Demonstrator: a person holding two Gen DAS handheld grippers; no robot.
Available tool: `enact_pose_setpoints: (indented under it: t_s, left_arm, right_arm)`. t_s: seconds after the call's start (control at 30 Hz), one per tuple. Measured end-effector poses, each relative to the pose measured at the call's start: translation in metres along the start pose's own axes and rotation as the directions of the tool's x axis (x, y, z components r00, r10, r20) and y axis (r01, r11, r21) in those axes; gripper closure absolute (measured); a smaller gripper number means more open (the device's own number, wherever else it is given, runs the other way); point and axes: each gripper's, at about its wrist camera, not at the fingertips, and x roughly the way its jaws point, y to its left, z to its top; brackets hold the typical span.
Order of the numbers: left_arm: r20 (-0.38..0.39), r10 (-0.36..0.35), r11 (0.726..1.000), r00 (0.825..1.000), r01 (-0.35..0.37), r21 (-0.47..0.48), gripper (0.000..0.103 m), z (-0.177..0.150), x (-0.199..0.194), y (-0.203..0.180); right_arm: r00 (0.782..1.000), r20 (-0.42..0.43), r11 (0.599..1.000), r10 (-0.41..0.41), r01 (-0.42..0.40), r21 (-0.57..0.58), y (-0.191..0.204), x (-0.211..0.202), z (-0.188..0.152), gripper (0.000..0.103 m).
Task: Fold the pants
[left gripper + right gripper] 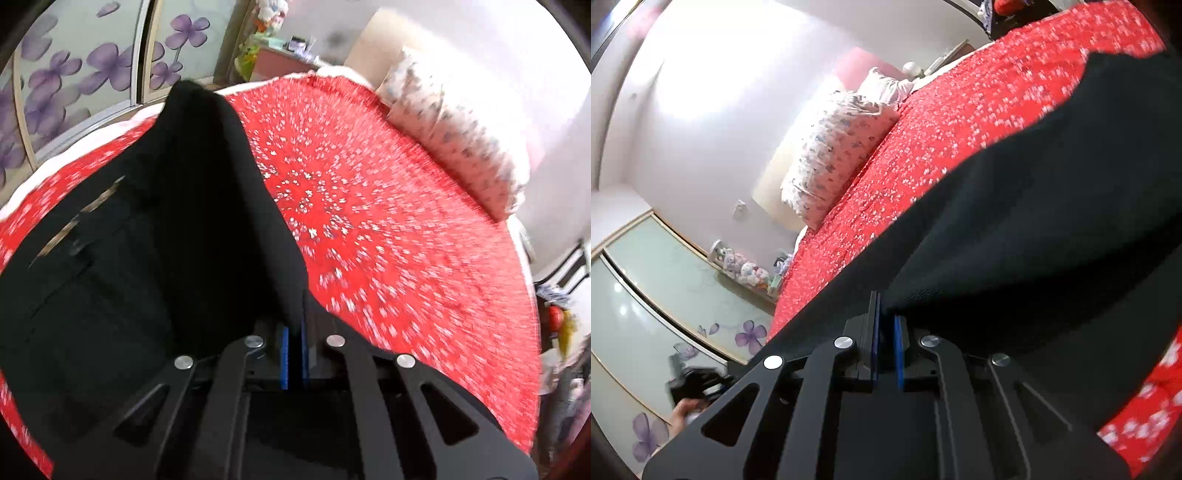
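Left gripper point(294, 328): clenched on a fold of the black pants point(147, 240), blue pads point(283, 354) pressed near together with cloth between. Right gripper point(886, 325): likewise clamped on the pants point(1052, 221), cloth edge caught between the blue pads point(898, 350).

Pants: held up off the bed at both grips, the rest draped down onto the red bedspread point(388, 229). In the left view, cloth rising from the pads to a peaked ridge, with pocket slits point(81, 218) showing pale lining on the flat part to the left. In the right view, only a broad dark sheet running up and to the right, no seams or pockets discernible.

Surface: bed covered in red fabric with small white flowers point(960, 129), heavily blurred in both views. Patterned pillow point(454, 144) at the head of the bed; same pillow point(834, 155) in the right view, with a second, paler pillow point(886, 86) behind it.

Room: pale wall point(701, 110) behind the pillows. Wardrobe point(74, 74) with sliding glass doors and purple flower print beyond the bed. Soft toys point(746, 271) on a low shelf beside it, clear in the right view only. Left view alone: cluttered corner point(561, 325) past the bed's right edge, contents not identifiable. Right view alone: a hand point(683, 411) by a dark blurred object at lower left, not identifiable.
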Motion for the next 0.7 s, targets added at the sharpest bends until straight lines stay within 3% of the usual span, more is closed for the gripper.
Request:
enact_pose_setpoints:
  t_s: [0.23,0.43,0.53,0.67,0.7]
  left_arm:
    - [0.072,-0.087,0.995,0.994,0.090,-0.033,0.099,-0.081,-0.090,0.061]
    - [0.034,-0.082,0.984,0.996,0.087,-0.155,0.098,-0.157,-0.091,0.115]
    - [0.078,-0.126,0.972,0.989,0.139,-0.189,0.097,-0.168,-0.087,0.124]
    - [0.095,-0.122,0.979,0.988,0.135,-0.150,0.091,-0.170,-0.097,0.120]
    - [0.112,-0.114,0.985,0.987,0.127,-0.118,0.081,-0.172,-0.103,0.117]
  right_arm:
    - [1.000,0.012,1.000,0.004,-0.005,0.005,0.004,-0.047,0.035,0.097]
    - [0.986,-0.116,0.992,-0.120,0.114,-0.055,-0.005,-0.063,0.026,0.097]
    - [0.978,-0.142,0.988,-0.151,0.147,-0.041,-0.009,-0.063,0.017,0.097]
    - [0.962,-0.194,0.981,-0.190,0.181,-0.064,-0.007,-0.063,0.013,0.096]
    - [0.951,-0.229,0.978,-0.207,0.194,-0.075,-0.006,-0.064,0.014,0.088]
